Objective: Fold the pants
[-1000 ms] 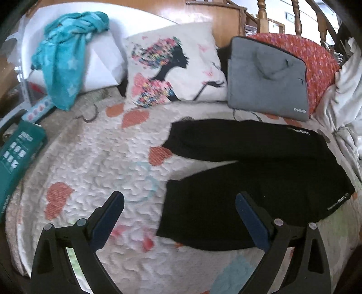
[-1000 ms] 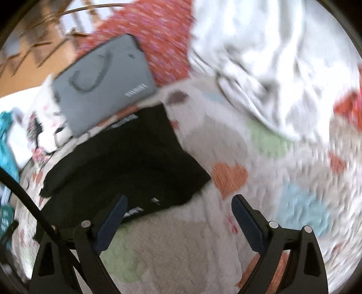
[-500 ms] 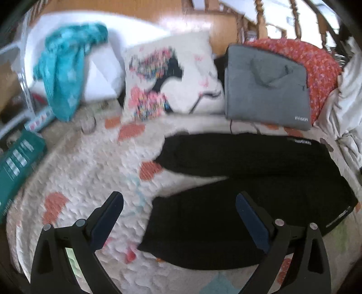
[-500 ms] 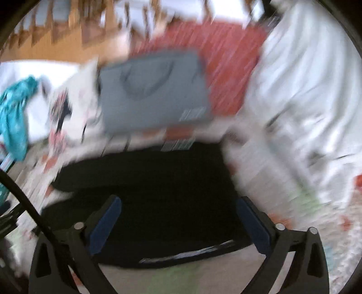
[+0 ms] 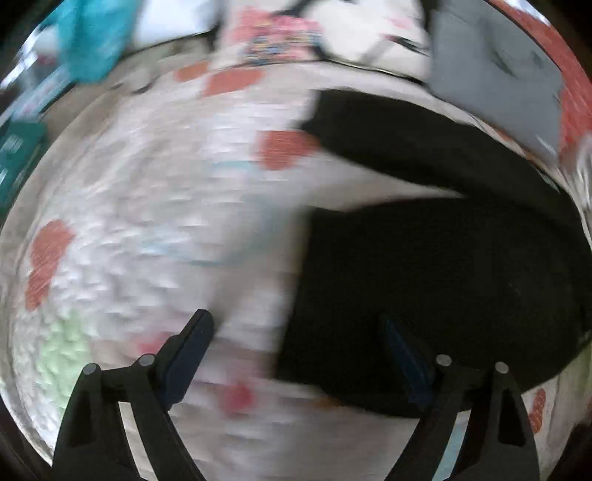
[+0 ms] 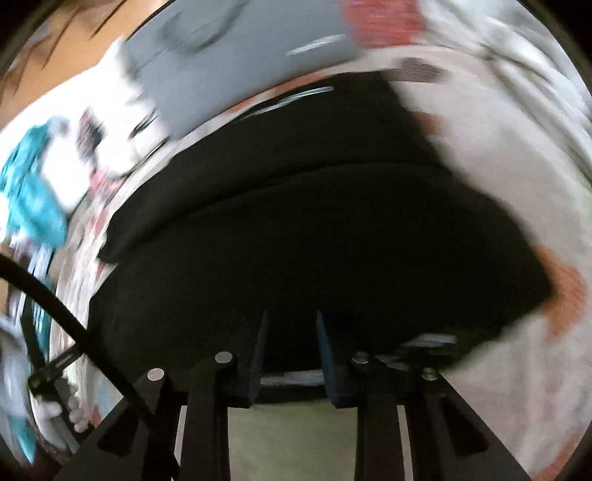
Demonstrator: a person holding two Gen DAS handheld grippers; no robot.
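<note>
Black pants lie flat on the quilted bed cover, with the two legs stretched to the left. The picture is blurred. My left gripper hovers low over the near leg's cuff end. Its jaws are wide and closing slightly, the cuff's edge lies under the gap, and the pads touch nothing. In the right wrist view the pants fill the middle. My right gripper is at their near waist edge. Its jaws are closing to a narrow gap over black fabric, and I see no pinch.
A grey laptop bag and a printed pillow lean at the back. A red patterned cushion is behind the bag. A teal cloth and a teal box are at the left, and a white sheet at the right. A hand shows at the lower left.
Both grippers have dropped closer to the pants. The right jaws have gone from wide apart to a narrow gap at the waist edge. The left jaws have narrowed a little.
</note>
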